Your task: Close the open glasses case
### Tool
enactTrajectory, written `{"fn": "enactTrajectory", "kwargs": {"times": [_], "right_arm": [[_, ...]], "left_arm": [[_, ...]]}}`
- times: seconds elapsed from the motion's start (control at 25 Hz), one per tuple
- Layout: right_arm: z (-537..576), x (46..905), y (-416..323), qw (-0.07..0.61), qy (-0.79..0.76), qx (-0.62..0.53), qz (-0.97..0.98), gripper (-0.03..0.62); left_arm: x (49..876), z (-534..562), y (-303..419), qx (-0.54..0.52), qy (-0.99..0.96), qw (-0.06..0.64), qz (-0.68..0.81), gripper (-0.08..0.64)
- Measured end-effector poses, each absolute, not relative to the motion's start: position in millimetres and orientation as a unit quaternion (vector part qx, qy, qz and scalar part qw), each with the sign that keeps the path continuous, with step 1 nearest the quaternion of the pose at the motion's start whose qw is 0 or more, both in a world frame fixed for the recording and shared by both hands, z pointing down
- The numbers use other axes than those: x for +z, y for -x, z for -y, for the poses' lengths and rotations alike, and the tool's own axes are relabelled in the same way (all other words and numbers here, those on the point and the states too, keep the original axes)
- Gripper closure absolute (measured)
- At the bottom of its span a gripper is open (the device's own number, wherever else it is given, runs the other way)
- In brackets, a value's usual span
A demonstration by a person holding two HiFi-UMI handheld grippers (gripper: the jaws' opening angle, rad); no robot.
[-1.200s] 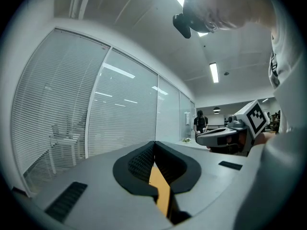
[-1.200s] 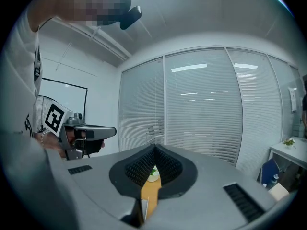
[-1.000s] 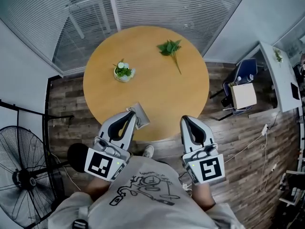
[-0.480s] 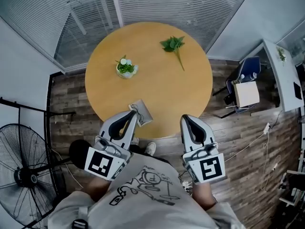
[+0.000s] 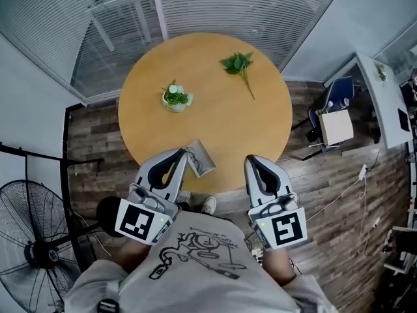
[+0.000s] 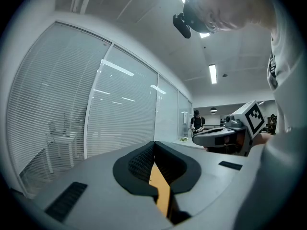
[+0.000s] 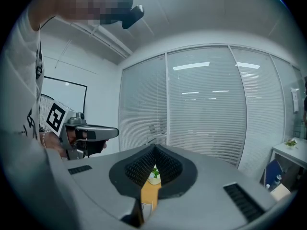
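Note:
The grey glasses case (image 5: 201,158) lies open near the front edge of the round wooden table (image 5: 215,116). My left gripper (image 5: 180,155) hovers just left of the case, over the table's edge, with its jaws shut and empty. My right gripper (image 5: 253,162) hangs off the table's front right edge, also shut with nothing in it. In the left gripper view the pads of the left gripper (image 6: 154,144) meet, and only a sliver of tabletop shows below. In the right gripper view the right gripper (image 7: 154,150) points across the table.
A small white pot of flowers (image 5: 174,99) stands left of the table's centre and shows between the jaws as the pot (image 7: 154,175). A green sprig (image 5: 238,66) lies at the far side. A floor fan (image 5: 32,240) stands left, a blue chair (image 5: 335,100) right.
The table and case sit slightly further right and lower in the head view. Both grippers stay in place with jaws unchanged.

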State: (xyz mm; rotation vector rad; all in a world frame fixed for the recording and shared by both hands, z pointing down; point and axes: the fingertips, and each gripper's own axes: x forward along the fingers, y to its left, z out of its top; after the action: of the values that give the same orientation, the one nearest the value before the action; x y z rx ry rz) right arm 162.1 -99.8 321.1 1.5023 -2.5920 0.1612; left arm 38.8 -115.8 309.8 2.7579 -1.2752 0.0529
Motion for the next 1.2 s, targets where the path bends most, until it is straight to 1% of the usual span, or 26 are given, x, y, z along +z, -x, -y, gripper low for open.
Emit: {"fn": "enactTrajectory", "kwargs": {"times": [0.28,0.56,0.88,1.0,1.2], "right_arm": [[113.7,318.6,-132.0,0.077,-0.502,0.047,0.86,0.583],[121.9,322.8,-115.2,0.082,-0.509,0.043,0.856,0.583],[126.7,340.8,-104.1,0.103,-0.504,0.044,0.856,0.583],[132.4,343.3,-102.1,0.093,-0.509,0.043,0.855,0.583],[130.4,364.5,-102.2,0.119,-0.506,0.052,0.853,0.583]], "left_arm": [[305.8,132.6,-6.0,0.014,-0.909,0.044,0.415,0.54],[320.5,143.7,15.1,0.017,-0.908,0.058,0.414,0.54],[337.9,149.9,18.7,0.03,-0.911,0.065,0.407,0.54],[346.8,152.4,17.8,0.033,-0.911,0.071,0.405,0.54],[368.0,151.3,18.4,0.043,-0.91,0.08,0.404,0.54]]}}
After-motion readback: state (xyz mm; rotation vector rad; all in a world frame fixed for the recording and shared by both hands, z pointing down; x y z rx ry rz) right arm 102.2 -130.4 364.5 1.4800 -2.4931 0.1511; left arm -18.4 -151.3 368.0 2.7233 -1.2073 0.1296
